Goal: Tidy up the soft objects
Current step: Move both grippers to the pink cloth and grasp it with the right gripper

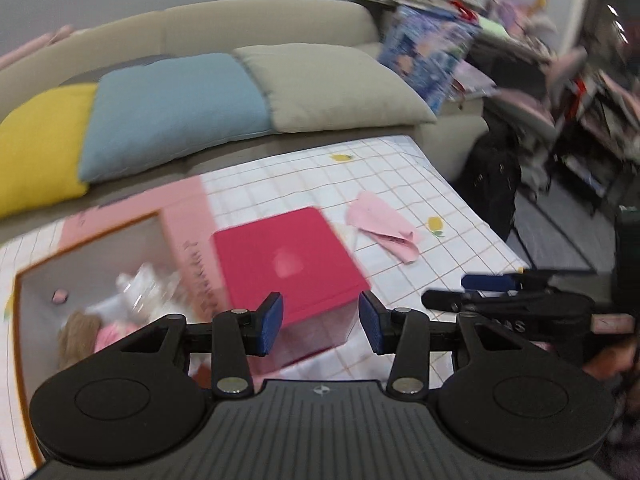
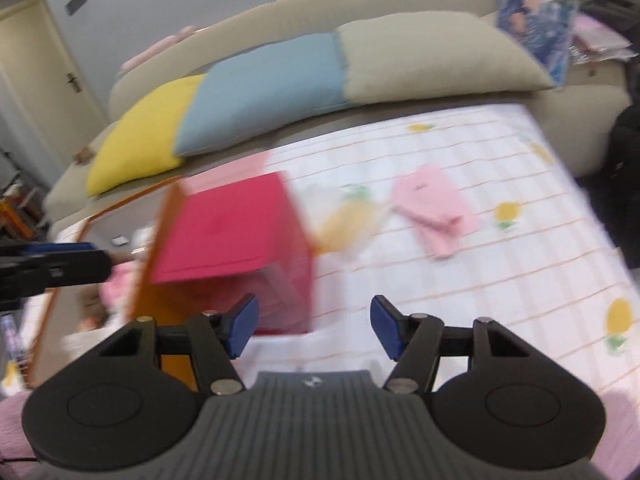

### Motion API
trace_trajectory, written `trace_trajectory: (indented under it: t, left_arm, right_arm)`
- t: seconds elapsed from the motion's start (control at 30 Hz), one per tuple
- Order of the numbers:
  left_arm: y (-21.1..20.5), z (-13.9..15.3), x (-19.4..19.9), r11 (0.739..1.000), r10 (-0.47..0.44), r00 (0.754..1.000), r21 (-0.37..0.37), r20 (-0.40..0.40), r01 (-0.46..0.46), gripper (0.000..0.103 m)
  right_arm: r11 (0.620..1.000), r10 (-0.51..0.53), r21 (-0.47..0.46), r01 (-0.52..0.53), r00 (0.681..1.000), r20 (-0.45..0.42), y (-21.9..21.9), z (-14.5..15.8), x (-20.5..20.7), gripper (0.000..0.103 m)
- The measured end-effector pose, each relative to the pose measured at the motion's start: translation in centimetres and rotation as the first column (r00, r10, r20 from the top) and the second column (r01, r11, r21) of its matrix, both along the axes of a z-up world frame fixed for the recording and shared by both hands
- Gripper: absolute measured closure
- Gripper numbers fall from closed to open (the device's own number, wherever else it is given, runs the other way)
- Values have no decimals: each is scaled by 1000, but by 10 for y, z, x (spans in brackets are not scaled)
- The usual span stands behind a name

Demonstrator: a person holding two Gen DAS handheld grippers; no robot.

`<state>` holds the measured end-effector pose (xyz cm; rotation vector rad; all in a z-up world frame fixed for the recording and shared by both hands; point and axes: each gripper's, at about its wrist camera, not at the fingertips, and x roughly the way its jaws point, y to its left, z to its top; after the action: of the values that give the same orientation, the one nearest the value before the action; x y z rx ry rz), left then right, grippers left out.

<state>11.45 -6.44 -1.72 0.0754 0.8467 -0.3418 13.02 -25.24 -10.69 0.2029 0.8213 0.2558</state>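
Behind the checked surface [image 1: 400, 184] runs a beige sofa [image 1: 256, 20] with yellow, blue and grey cushions. My left hand-held gripper [image 1: 320, 322] and right hand-held gripper [image 2: 314, 326] both hang released, nothing between the pads. I judge I am between picks: soft toys already lie in the pink box [image 1: 92, 280] at the left, the red lid [image 1: 286, 258] leans beside it, and the pink cloth [image 2: 436, 208] waits well apart on the surface. Next I should reach for that cloth and pinch a fold. Writing on the box wall is too blurred to read.
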Motion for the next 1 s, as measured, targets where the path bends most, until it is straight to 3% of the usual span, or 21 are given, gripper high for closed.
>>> trace_trajectory:
  t: [0.23, 0.4, 0.5, 0.63, 0.8, 1.0]
  left_arm:
    - [-47, -14, 42, 990, -106, 994, 93, -26, 108, 45]
    - [-83, -36, 82, 963, -174, 980, 190, -96, 190, 44]
    - [-100, -52, 105, 940, -194, 969, 254, -150, 227, 42]
    - [-113, -72, 126, 919, -191, 958, 304, -215, 251, 41]
    - [-126, -92, 144, 898, -192, 940, 336, -283, 285, 36]
    - [-134, -108, 164, 878, -139, 939, 399, -314, 263, 36]
  right_arm:
    - [989, -7, -147, 22, 995, 104, -30, -40, 54, 38]
    - [994, -8, -111, 20, 994, 110, -42, -67, 86, 39]
    - [989, 45, -149, -25, 991, 130, -37, -76, 99, 38]
    - [978, 81, -200, -55, 989, 123, -36, -93, 116, 38]
    - [984, 80, -169, -60, 990, 114, -44, -103, 129, 40]
    - [972, 101, -223, -78, 990, 97, -43, -115, 136, 43]
